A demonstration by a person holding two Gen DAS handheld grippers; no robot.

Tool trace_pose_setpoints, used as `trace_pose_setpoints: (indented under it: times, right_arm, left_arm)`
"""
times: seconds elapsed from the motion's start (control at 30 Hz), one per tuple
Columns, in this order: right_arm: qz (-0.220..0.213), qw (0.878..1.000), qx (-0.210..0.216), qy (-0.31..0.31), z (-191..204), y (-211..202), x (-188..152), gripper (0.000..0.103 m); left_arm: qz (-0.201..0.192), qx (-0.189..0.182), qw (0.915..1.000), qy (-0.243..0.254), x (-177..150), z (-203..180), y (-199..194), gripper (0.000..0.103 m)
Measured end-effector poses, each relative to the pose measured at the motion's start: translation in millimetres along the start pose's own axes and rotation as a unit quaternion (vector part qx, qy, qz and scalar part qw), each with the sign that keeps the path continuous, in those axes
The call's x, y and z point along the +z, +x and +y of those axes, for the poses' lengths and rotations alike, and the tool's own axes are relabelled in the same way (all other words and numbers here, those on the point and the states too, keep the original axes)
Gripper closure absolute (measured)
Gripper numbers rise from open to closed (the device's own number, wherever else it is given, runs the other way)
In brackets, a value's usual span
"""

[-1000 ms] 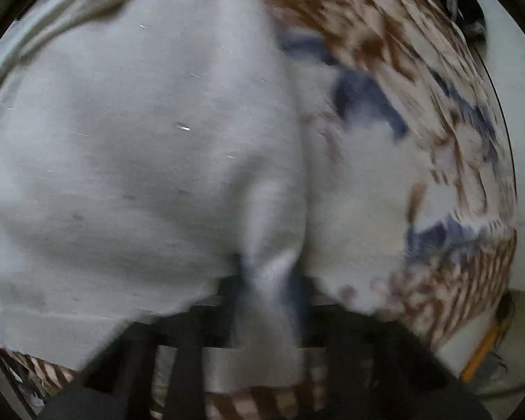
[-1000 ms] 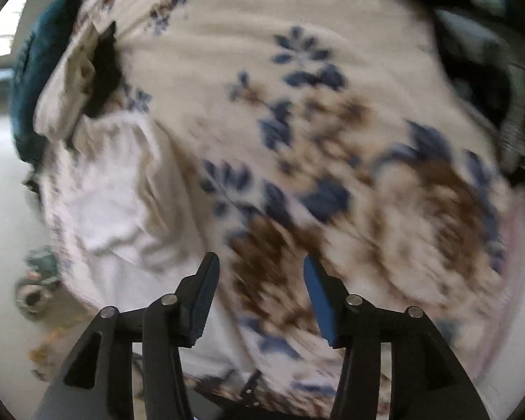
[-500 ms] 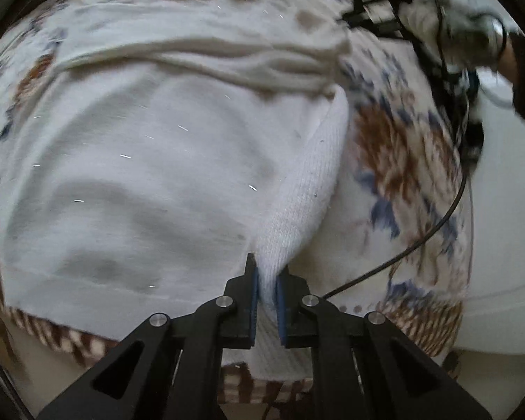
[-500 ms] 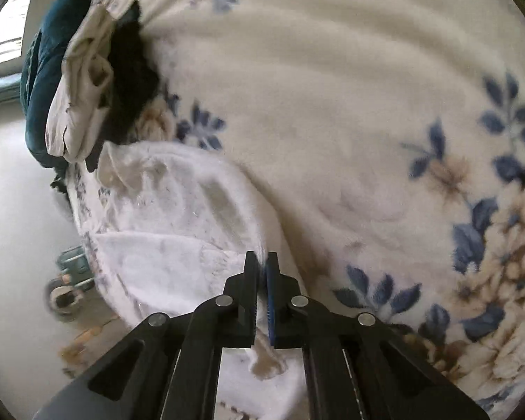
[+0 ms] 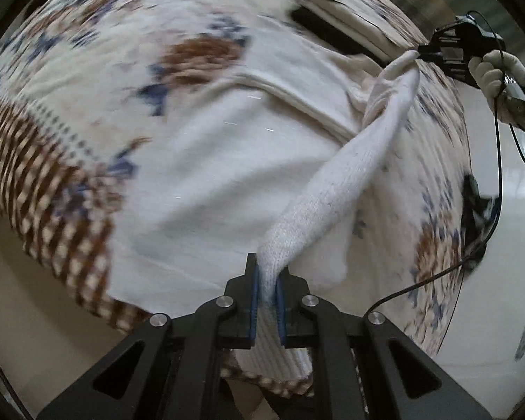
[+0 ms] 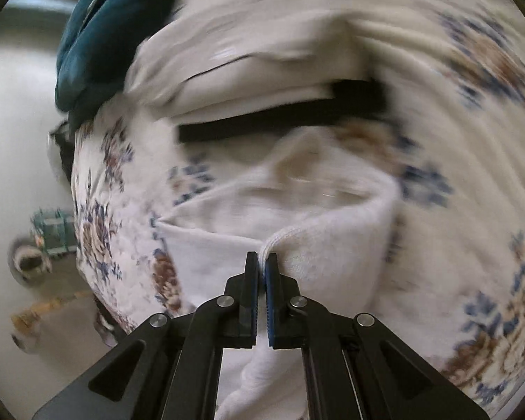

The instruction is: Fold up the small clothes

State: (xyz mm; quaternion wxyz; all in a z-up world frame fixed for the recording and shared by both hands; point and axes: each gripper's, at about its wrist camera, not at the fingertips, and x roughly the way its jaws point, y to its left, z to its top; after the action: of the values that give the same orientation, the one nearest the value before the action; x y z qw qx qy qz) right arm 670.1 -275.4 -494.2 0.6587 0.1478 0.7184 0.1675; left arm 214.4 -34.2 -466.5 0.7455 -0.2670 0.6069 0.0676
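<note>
Pinching white knit garment (image 5: 336, 189) at both ends. Left gripper (image 5: 266, 281) pressed together on one bunched edge of it; fabric fills the narrow gap between the blue pads and spills out below, where the gripper body hides its end. From there a ribbed band of the garment stretched taut, up and to the right, to the right gripper (image 5: 421, 54), seen small at far edge of left view; pads there too small to read, cloth meeting the tip. Gloved hand (image 5: 504, 80) around that gripper, partly cut by the frame; thin black cable (image 5: 497, 161) hanging below.

Right view: right gripper (image 6: 261, 262) nearly closed on a corded hem, only a sliver of cloth visible between pads. Rest of garment lying slack on flowered blanket (image 6: 472, 210), folded over itself at right; exact shape not readable, heavy motion blur. Beyond it a pale folded item with black band (image 6: 280, 115), blurred, kind unclear. Dark teal cloth (image 6: 98, 35) at blanket's far left corner. Checked border (image 5: 45, 161) of blanket smeared by blur in left view. Small objects on floor (image 6: 38, 245) at left, not identifiable.
</note>
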Motion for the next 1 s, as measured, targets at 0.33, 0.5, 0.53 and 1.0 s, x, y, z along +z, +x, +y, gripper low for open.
trace_pose_setpoints:
  times: [0.33, 0.5, 0.53, 1.0]
  right_arm:
    - [0.042, 0.988, -0.123, -0.081, 174.3, 160.7, 27.0, 0.100]
    - [0.073, 0.986, -0.132, -0.071, 186.0, 202.2, 20.0, 0.088]
    - [0.083, 0.989, -0.108, -0.059, 181.7, 199.3, 13.0, 0.074]
    - [0.161, 0.967, -0.055, 0.191, -43.3, 131.9, -324.9, 0.052]
  left_arm:
    - [0.031, -0.020, 0.9959, -0.082, 28.9, 134.2, 30.1, 0.097]
    - [0.092, -0.086, 0.9876, -0.094, 35.8, 171.8, 66.6, 0.088]
    - [0.102, -0.092, 0.9861, -0.094, 37.7, 175.0, 69.7, 0.080]
    - [0.129, -0.105, 0.9851, -0.044, 37.6, 170.2, 47.6, 0.048]
